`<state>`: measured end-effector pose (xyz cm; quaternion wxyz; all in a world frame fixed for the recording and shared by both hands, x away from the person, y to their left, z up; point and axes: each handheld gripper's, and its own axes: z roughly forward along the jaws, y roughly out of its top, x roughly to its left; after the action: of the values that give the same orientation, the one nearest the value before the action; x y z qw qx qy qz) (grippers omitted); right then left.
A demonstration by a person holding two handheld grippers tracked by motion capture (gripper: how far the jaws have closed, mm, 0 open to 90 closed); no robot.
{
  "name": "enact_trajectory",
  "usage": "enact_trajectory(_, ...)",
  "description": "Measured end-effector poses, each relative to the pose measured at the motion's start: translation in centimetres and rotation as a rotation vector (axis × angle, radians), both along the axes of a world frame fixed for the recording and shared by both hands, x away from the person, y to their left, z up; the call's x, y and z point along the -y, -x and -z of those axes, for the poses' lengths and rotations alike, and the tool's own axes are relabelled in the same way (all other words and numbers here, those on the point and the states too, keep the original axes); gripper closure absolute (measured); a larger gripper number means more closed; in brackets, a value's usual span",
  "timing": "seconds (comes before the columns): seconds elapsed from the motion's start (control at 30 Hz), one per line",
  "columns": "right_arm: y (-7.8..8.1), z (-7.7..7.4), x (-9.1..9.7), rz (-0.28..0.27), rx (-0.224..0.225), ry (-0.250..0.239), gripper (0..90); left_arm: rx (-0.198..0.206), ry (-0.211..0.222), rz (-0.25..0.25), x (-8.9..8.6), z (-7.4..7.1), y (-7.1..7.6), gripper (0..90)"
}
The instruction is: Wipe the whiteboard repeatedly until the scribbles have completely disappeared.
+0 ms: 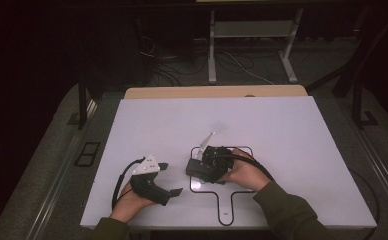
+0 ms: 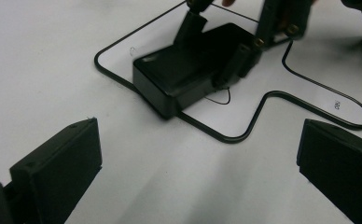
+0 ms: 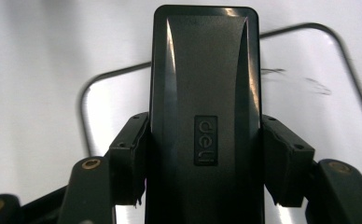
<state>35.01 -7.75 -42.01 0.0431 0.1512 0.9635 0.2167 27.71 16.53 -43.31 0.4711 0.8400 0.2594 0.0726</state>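
Note:
A black oblong box (image 1: pixel 197 170) marked "deli" lies on the white table, inside a black outline (image 1: pixel 232 200) drawn on it. My right gripper (image 1: pixel 201 166) is shut on the box, reaching in from the right. In the right gripper view both pads (image 3: pixel 128 156) press the long sides of the box (image 3: pixel 205 84), low down. My left gripper (image 1: pixel 171 178) rests to the left of the box, open and holding nothing. From the left gripper view its jaws stand wide apart around bare table (image 2: pixel 198 163), with the box (image 2: pixel 188 70) and outline (image 2: pixel 244 135) ahead.
The white table top (image 1: pixel 282 130) has bare room at the back, left and right. A wooden strip (image 1: pixel 217 92) runs along its far edge. Beyond it stand a metal frame (image 1: pixel 212 50) and loose cables (image 1: pixel 172 70) on the dark floor.

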Motion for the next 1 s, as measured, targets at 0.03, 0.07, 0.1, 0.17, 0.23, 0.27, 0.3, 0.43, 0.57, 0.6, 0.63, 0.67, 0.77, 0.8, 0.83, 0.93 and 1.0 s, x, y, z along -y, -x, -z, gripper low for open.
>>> enact_trajectory(0.03, -0.3, 0.0, 0.2, 0.010, 0.004, 0.004, 38.4, -0.001, 0.003, -0.001, 0.0, 0.0, 0.0, 0.0)
enact_trajectory(0.07, -0.6, 0.0, 0.3, 0.020, 0.007, 0.001, 38.4, -0.001, 0.003, -0.001, 0.0, 0.0, 0.0, 0.0)
enact_trajectory(0.1, -0.9, 0.0, 0.5, 0.036, 0.006, -0.002, 38.4, -0.001, 0.003, -0.002, 0.0, 0.0, 0.0, 0.0)
enact_trajectory(0.17, -1.3, 0.1, 0.7, 0.043, 0.006, -0.006, 38.4, -0.001, 0.003, -0.001, 0.0, 0.0, 0.0, 0.0)
enact_trajectory(0.23, -0.9, 0.1, 0.5, 0.046, 0.008, 0.000, 38.4, -0.001, 0.002, -0.001, 0.0, 0.0, 0.0, 0.0)
enact_trajectory(0.27, -0.7, 0.0, 0.4, 0.040, 0.007, 0.009, 38.4, -0.002, 0.003, -0.001, 0.0, 0.0, 0.0, 0.0)
enact_trajectory(0.3, -0.4, 0.0, 0.3, 0.029, 0.007, 0.006, 38.4, -0.001, 0.001, 0.000, 0.0, 0.0, 0.0, 0.0)
enact_trajectory(0.43, 0.1, -0.1, 0.1, 0.002, 0.008, 0.016, 38.0, 0.000, 0.001, -0.001, 0.0, 0.0, 0.0, 0.0)
enact_trajectory(0.57, 0.2, -0.1, 0.1, -0.004, -0.005, 0.012, 37.8, 0.000, 0.002, 0.000, 0.0, 0.0, 0.0, 0.0)
enact_trajectory(0.6, 0.2, -0.1, 0.1, -0.009, -0.005, 0.014, 37.9, 0.001, 0.000, 0.002, 0.0, 0.0, 0.0, 0.0)
enact_trajectory(0.63, 0.3, -0.1, 0.1, -0.011, -0.005, 0.013, 37.9, 0.000, 0.000, 0.000, 0.0, 0.0, 0.0, 0.0)
enact_trajectory(0.67, 0.4, -0.1, 0.1, -0.015, -0.012, 0.010, 37.8, 0.002, 0.000, 0.002, 0.0, 0.0, 0.0, 0.0)
enact_trajectory(0.77, 0.7, -0.1, -0.1, -0.025, -0.013, 0.013, 37.8, 0.000, 0.002, 0.000, 0.0, 0.0, 0.0, 0.0)
enact_trajectory(0.8, 0.8, -0.2, -0.1, -0.028, -0.016, 0.013, 37.8, 0.000, 0.002, 0.000, 0.0, 0.0, 0.0, 0.0)
enact_trajectory(0.83, 0.8, -0.1, -0.1, -0.035, -0.014, 0.010, 37.9, 0.000, 0.003, -0.001, 0.0, 0.0, 0.0, 0.0)
enact_trajectory(0.93, 1.0, -0.2, -0.2, -0.039, -0.019, 0.010, 37.9, 0.001, 0.003, 0.000, 0.0, 0.0, 0.0, 0.0)
enact_trajectory(1.0, 1.1, -0.2, -0.3, -0.045, -0.030, 0.008, 38.0, 0.001, 0.003, 0.000, 0.0, 0.0, 0.0, 0.0)
